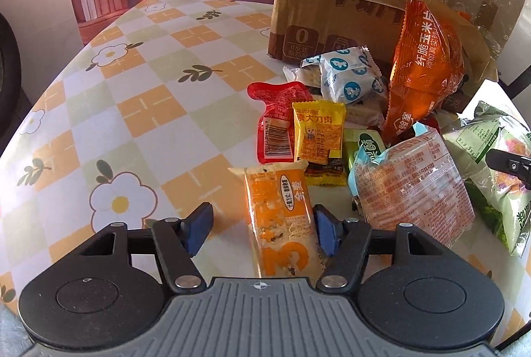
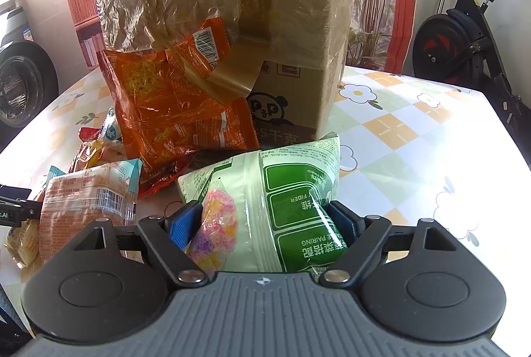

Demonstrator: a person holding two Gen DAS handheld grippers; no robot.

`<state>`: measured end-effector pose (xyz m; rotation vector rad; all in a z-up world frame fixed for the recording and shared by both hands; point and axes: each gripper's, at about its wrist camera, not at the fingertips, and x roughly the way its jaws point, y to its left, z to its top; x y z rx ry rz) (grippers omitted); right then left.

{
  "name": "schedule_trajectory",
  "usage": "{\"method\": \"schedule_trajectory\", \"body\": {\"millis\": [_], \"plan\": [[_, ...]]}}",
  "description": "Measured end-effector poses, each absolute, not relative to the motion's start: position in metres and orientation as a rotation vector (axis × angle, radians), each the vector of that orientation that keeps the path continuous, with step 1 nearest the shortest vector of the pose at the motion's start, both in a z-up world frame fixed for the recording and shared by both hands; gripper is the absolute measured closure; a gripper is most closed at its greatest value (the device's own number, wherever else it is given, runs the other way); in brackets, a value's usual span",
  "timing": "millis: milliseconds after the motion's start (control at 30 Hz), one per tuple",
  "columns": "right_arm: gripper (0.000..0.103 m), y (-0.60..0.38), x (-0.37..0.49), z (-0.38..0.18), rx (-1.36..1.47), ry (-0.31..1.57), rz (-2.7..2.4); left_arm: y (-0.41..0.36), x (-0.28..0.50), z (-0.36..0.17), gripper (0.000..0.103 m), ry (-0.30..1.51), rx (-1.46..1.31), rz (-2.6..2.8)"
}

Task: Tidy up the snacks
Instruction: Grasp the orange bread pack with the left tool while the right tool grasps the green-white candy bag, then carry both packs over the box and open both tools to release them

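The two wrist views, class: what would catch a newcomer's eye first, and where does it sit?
The tall cardboard box, wrapped in crinkled plastic, stands at the back of the flower-patterned tablecloth. The big orange chip bag leans against it above a heap of small packets. Nearest, the left gripper has an orange-and-white snack bar between its jaws, and the right gripper straddles a green-and-white bag.

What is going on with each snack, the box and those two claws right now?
Left gripper: part open, right pad touching the packet.
Orange-and-white packet: flat on the table, between the left jaws.
Right gripper: closed on the green bag.
Green bag: gripped.
Orange bag: leaning on the box.
Cardboard box: upright, plastic-wrapped.
Yellow packet: lying in the pile.
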<state>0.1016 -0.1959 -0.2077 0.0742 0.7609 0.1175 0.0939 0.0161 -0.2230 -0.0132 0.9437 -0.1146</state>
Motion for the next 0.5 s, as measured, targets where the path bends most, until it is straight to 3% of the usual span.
{"method": "schedule_trajectory", "body": {"millis": [33,67,300,500], "plan": [[0.02,-0.196,0.101,-0.208,0.076,0.759,0.117,0.016,0.094,-0.222,0.061,0.94,-0.021,-0.12],[0.02,-0.196,0.1,-0.208,0.078,0.757,0.117,0.018,0.095,-0.222,0.063,0.943,-0.038,-0.123],[0.028,-0.2,0.091,-0.198,0.092,0.739,0.109,0.035,0.089,-0.205,0.065,0.886,-0.099,-0.106],[0.029,-0.209,0.076,-0.181,0.128,0.694,0.096,0.041,0.09,-0.169,0.065,0.781,-0.102,-0.104]]}}
